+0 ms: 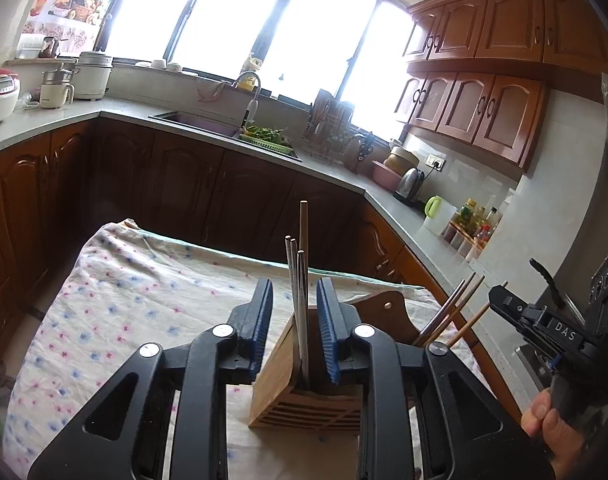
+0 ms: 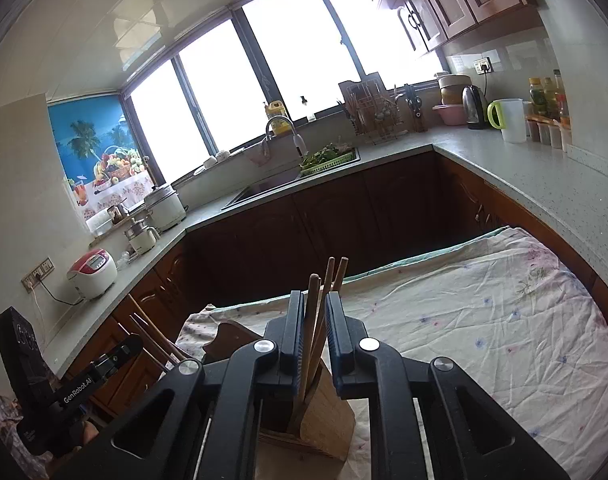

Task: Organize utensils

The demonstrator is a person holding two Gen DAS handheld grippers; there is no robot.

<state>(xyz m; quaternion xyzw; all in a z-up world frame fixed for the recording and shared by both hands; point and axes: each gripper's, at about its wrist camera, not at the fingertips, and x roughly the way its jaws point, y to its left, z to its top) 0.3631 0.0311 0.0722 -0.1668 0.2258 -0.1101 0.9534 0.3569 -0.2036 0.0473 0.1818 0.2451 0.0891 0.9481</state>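
**Chopsticks gathered in the wooden holder, both grippers standing over it**

A slatted wooden holder point(image 1: 304, 396) stands on the flowered cloth point(image 1: 123, 300) that covers the table, and it carries the utensils: pale metal chopsticks point(image 1: 297, 300) upright in one compartment and brown wooden chopsticks point(image 1: 452, 316) leaning out of another.

The left gripper point(image 1: 295, 328) is spread wide, its blue pads on either side of the metal sticks with clear gaps, touching nothing. In the right wrist view the right gripper point(image 2: 315, 340) frames the wooden chopsticks point(image 2: 318, 320); a gap shows between pads and sticks, so it looks parted and not pinching, though the sticks stand close to the left pad.

The sticks should handle as light, rigid rods (the metal ones likely slick and prone to swivel between flat pads). A sensible hold is across the upper third of the shaft, well above the holder's rim, squeezing the pair together so neither twists free. The holder itself looks light enough to tip or slide on the loose cloth if a stick is dragged sideways, so a straight vertical lift or drop seems safest.
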